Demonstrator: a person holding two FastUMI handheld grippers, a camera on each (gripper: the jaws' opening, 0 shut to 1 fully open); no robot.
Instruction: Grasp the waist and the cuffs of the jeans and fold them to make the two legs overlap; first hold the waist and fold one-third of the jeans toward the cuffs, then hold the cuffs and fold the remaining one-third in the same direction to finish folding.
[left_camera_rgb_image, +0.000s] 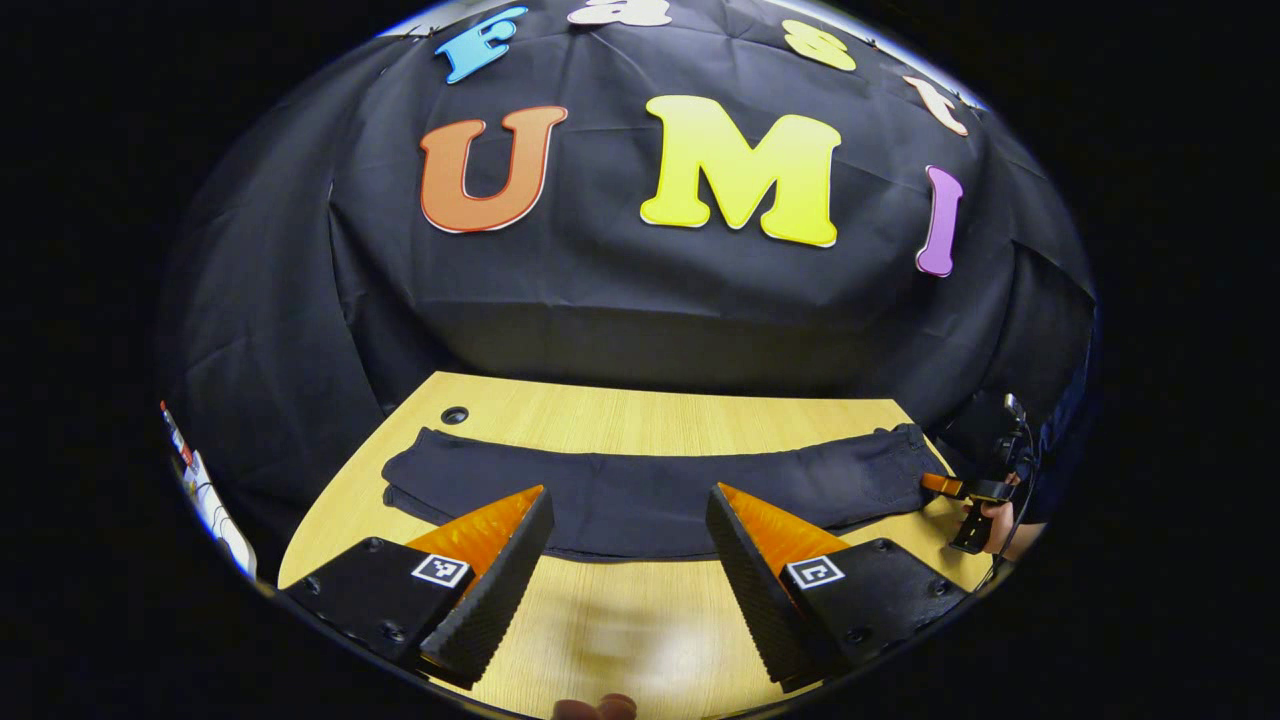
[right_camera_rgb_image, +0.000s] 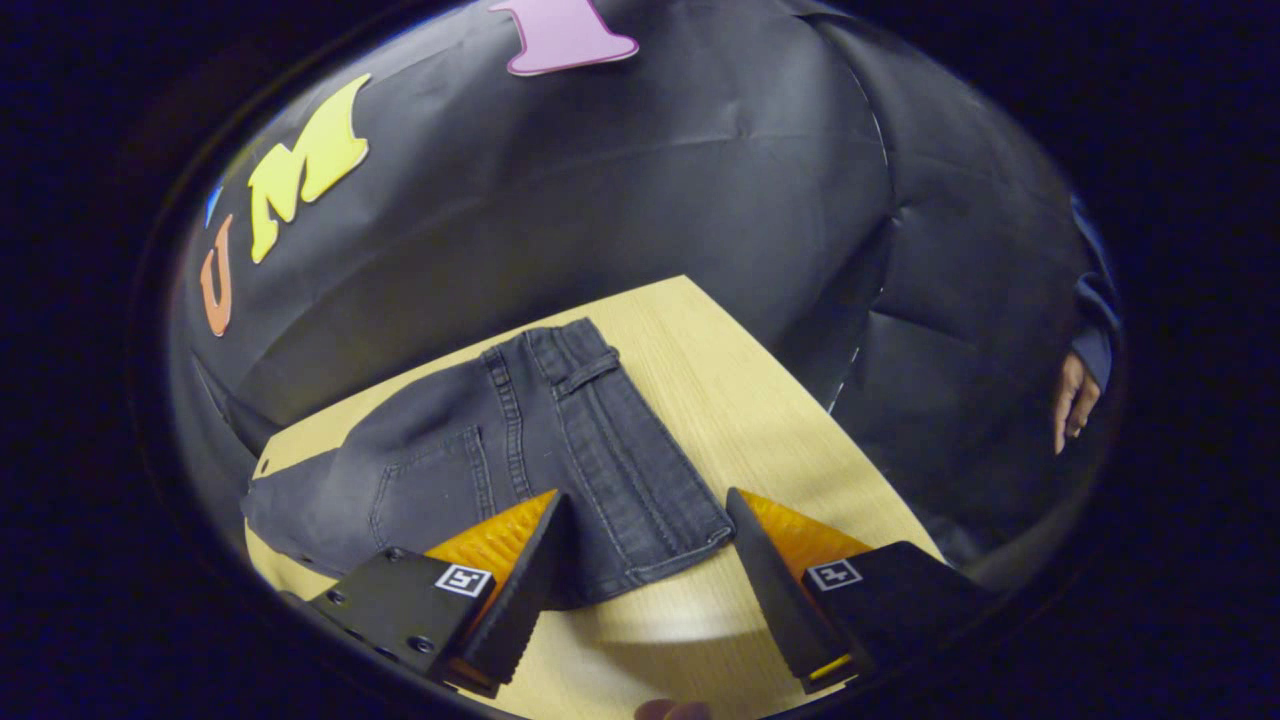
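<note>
Dark jeans (left_camera_rgb_image: 800, 480) lie stretched across the wooden table (left_camera_rgb_image: 660, 410), legs overlapped, cuffs at the left end (left_camera_rgb_image: 405, 480) and waist at the right. In the left gripper view my left gripper (left_camera_rgb_image: 630, 492) stands open in front of the jeans' middle, its fingertips over the near edge and nothing held. The right gripper (left_camera_rgb_image: 960, 488) shows small at the waist end. In the right gripper view the waistband (right_camera_rgb_image: 600, 420) with a belt loop and a back pocket faces me. My right gripper (right_camera_rgb_image: 648, 495) is open, and the waistband's near corner (right_camera_rgb_image: 705, 540) lies between its fingers.
A round cable hole (left_camera_rgb_image: 454, 415) sits at the table's far left corner. The table's right edge (right_camera_rgb_image: 800, 390) runs close beside the waist. A person's hand (right_camera_rgb_image: 1075, 400) hangs off to the right of the table. Bare wood (left_camera_rgb_image: 620, 640) lies under the left gripper.
</note>
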